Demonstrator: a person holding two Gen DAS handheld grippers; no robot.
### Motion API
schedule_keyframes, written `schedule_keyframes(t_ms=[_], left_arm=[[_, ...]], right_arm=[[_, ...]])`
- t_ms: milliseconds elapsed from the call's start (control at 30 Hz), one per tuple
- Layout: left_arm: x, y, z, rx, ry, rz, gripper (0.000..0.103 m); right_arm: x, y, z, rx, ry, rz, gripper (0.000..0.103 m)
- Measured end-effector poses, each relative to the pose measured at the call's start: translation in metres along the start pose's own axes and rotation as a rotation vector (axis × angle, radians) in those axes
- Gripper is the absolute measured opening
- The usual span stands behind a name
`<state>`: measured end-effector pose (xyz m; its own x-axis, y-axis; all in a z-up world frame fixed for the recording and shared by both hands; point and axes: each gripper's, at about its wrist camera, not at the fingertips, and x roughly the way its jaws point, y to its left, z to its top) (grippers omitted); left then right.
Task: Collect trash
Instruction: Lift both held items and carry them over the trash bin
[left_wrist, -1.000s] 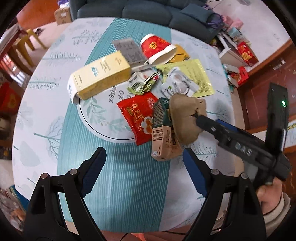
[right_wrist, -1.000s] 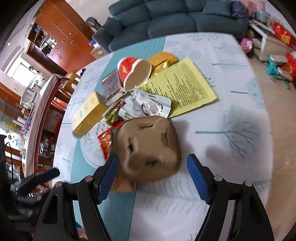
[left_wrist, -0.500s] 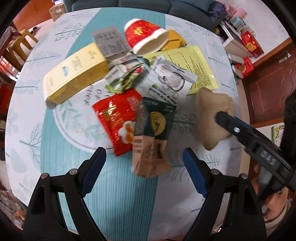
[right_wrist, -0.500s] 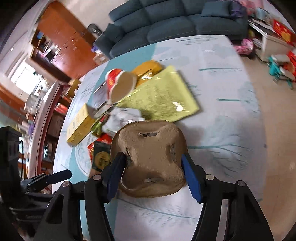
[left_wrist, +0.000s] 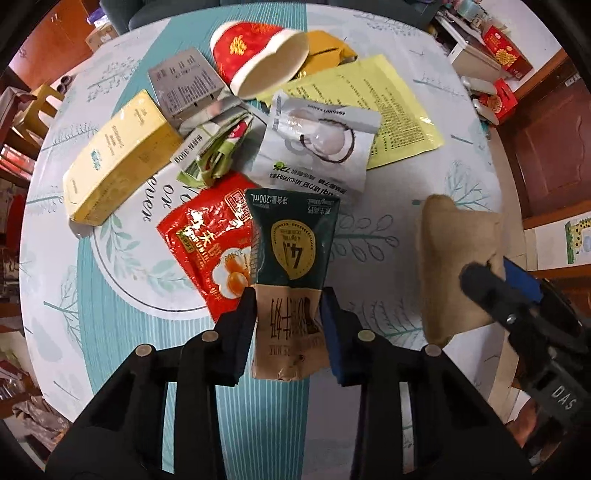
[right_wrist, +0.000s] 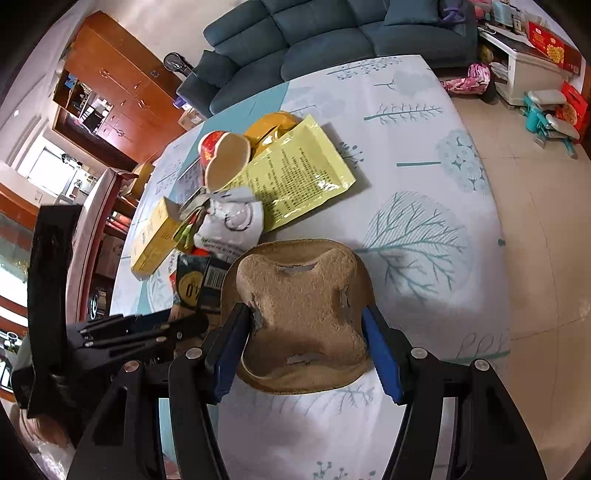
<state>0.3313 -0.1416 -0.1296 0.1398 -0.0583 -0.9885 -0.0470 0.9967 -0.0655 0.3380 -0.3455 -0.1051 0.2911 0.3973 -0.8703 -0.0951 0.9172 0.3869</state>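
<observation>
I am closing my left hand-held gripper (left_wrist: 288, 325), wide open a second ago, onto the flattened milk carton (left_wrist: 291, 280) on the tabletop (left_wrist: 388, 236), while my right hand-held gripper (right_wrist: 306, 343) is clamping the paper-pulp tray (right_wrist: 303, 314), so both pieces are nearly collected.

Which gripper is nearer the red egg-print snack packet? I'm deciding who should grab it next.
Left. The left gripper is closing on the milk carton lying right beside the red snack packet; the right gripper holds the brown pulp tray farther off, beyond the carton.
</observation>
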Motion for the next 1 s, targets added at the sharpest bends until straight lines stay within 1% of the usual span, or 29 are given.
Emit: schedule_keyframes(t_ms=[133,333,567,733,833,933,1000], left_arm=[[-0.022,0.007,-0.010,0.011,-0.039,-0.014,0.030],[-0.064,0.031,-0.042,0.045,-0.092,-0.038,0.030],[-0.108,0.067,-0.085,0.088,-0.158,-0.088,0.030],[-0.140,0.102,-0.123,0.128,-0.217,-0.122,0.030],[-0.158,0.127,-0.151,0.154,-0.246,-0.144,0.030],[-0.170,0.150,-0.180,0.180,-0.265,-0.161,0.030],[-0.175,0.165,-0.200,0.197,-0.264,-0.174,0.030]], right_arm=[[-0.010,0.011,-0.009,-0.001,-0.016,0.003,0.063],[-0.029,0.036,-0.029,-0.004,-0.051,0.000,0.063],[-0.057,0.081,-0.069,0.011,-0.113,-0.013,0.063],[-0.080,0.123,-0.113,0.030,-0.169,-0.023,0.063],[-0.093,0.148,-0.145,0.045,-0.199,-0.030,0.063],[-0.102,0.173,-0.180,0.064,-0.227,-0.042,0.063],[-0.107,0.189,-0.206,0.085,-0.242,-0.045,0.063]])
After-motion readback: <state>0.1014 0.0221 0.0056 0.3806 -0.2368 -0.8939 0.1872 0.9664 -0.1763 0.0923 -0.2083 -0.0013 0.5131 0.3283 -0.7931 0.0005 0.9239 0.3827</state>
